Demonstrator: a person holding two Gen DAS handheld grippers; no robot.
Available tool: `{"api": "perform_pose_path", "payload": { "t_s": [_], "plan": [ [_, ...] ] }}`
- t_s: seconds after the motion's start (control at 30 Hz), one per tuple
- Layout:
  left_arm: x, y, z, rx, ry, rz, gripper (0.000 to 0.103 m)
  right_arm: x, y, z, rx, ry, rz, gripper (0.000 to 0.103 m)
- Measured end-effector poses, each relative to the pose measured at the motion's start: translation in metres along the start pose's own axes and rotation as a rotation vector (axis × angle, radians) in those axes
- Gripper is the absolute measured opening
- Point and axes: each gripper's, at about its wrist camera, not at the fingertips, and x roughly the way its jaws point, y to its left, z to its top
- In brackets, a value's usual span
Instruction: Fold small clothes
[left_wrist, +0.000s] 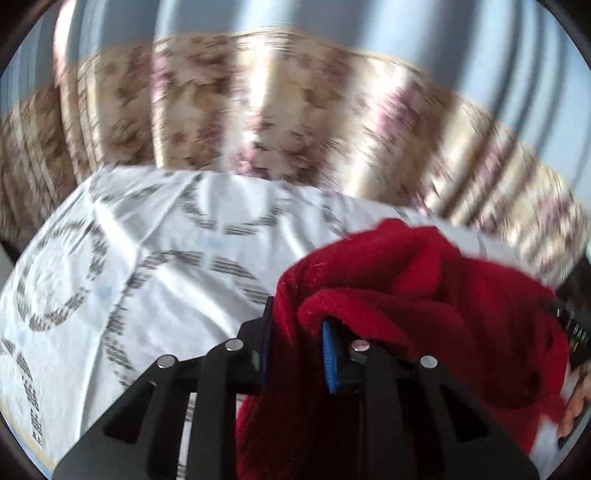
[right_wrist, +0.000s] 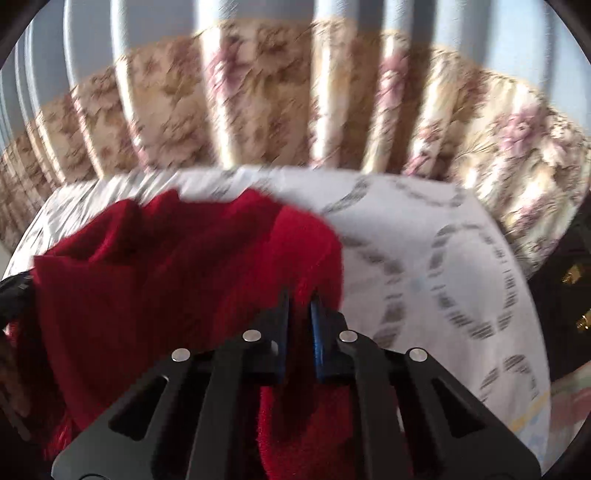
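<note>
Right at the bottom of my left wrist view, the left gripper (left_wrist: 295, 321) has its jaws clamped on a thick fold of the red garment (left_wrist: 424, 295); the fleecy cloth bulges over the blue pad (left_wrist: 330, 358) on the right side and hangs down between the black fingers. The rest of the garment bunches to the right of the jaws, lifted off the sheet. At the right edge of that view I can make out part of a hand (left_wrist: 574, 413) around the dark body of the other tool, though it is too blurred to say more.

In my right wrist view, the right gripper (right_wrist: 299, 299) is closed on an edge of the same red garment (right_wrist: 166, 266), its jaws nearly together with only a thin layer of cloth pinched between them. The garment spreads away to the left of these jaws and a strip of it hangs below.

Beyond the garment lies the white sheet (left_wrist: 129, 266) printed with grey rings, wrinkled, covering a surface I take for a bed; it is bare to the left in the left view and to the right (right_wrist: 443, 258) in the right view.

Farthest off hangs a floral curtain (right_wrist: 258, 110) in beige and pink, with a pale blue band above it, all streaked by motion blur.
</note>
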Motion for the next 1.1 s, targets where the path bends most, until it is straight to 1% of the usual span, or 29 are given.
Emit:
{"api": "perform_pose_path", "payload": {
  "t_s": [0.07,0.1,0.13,0.2,0.23,0.27,0.33,0.37,0.5,0.57,0.67,0.7,0.8,0.83,0.87,0.9,0.93,0.97,1.03,1.07,1.1],
  "plan": [
    [-0.001,0.026,0.007,-0.08,-0.011,0.012,0.022,0.002,-0.012,0.009,0.016,-0.019,-0.043,0.009],
    [-0.001,0.043,0.01,-0.133,-0.01,-0.003,0.022,0.005,-0.019,0.013,0.027,-0.024,-0.065,0.005],
    [-0.001,0.06,0.012,-0.186,-0.013,-0.008,0.022,0.008,-0.027,0.018,0.042,-0.033,-0.096,0.005],
    [-0.002,0.088,0.018,-0.248,-0.019,0.01,0.022,0.018,-0.042,0.024,0.065,-0.035,-0.144,0.005],
    [0.001,0.107,0.02,-0.284,-0.009,0.011,0.022,0.021,-0.048,0.024,0.075,-0.032,-0.156,0.005],
    [0.003,0.118,0.021,-0.307,-0.005,0.028,0.022,0.027,-0.054,0.025,0.079,-0.028,-0.172,0.005],
    [0.011,0.14,0.021,-0.31,0.006,0.067,0.022,0.039,-0.062,0.025,0.081,-0.015,-0.188,0.005],
    [0.014,0.146,0.02,-0.317,0.014,0.068,0.022,0.044,-0.064,0.025,0.083,-0.012,-0.198,0.005],
    [0.022,0.163,0.016,-0.337,0.022,0.046,0.022,0.059,-0.073,0.03,0.094,0.001,-0.233,0.005],
    [0.024,0.172,0.013,-0.381,0.028,0.022,0.022,0.061,-0.073,0.032,0.084,-0.003,-0.251,0.005],
    [0.03,0.179,0.008,-0.396,0.054,0.017,0.023,0.064,-0.075,0.034,0.075,-0.019,-0.291,0.004],
    [0.027,0.178,0.006,-0.387,0.046,0.018,0.023,0.066,-0.077,0.035,0.075,-0.017,-0.302,0.004],
    [0.022,0.177,0.004,-0.364,0.046,0.023,0.03,0.08,-0.08,0.032,0.082,0.044,-0.298,0.004],
    [0.019,0.175,0.004,-0.344,0.045,0.034,0.039,0.082,-0.08,0.03,0.081,0.055,-0.302,0.005],
    [0.016,0.172,0.003,-0.32,0.044,0.046,0.044,0.082,-0.08,0.028,0.085,0.061,-0.3,0.017],
    [0.013,0.171,0.001,-0.301,0.042,0.055,0.047,0.082,-0.081,0.027,0.093,0.065,-0.297,0.043],
    [0.009,0.171,0.0,-0.294,0.037,0.065,0.06,0.077,-0.082,0.025,0.109,0.06,-0.295,0.055],
    [0.003,0.171,-0.001,-0.288,0.024,0.068,0.063,0.07,-0.083,0.024,0.123,0.043,-0.289,0.063],
    [-0.005,0.173,-0.002,-0.277,0.018,0.049,0.064,0.051,-0.082,0.022,0.136,0.01,-0.257,0.063],
    [-0.012,0.172,-0.004,-0.267,0.016,0.045,0.068,0.043,-0.08,0.022,0.137,0.0,-0.241,0.064],
    [-0.018,0.171,-0.004,-0.254,0.008,0.058,0.071,0.03,-0.076,0.02,0.14,-0.015,-0.206,0.065]
  ]
}}
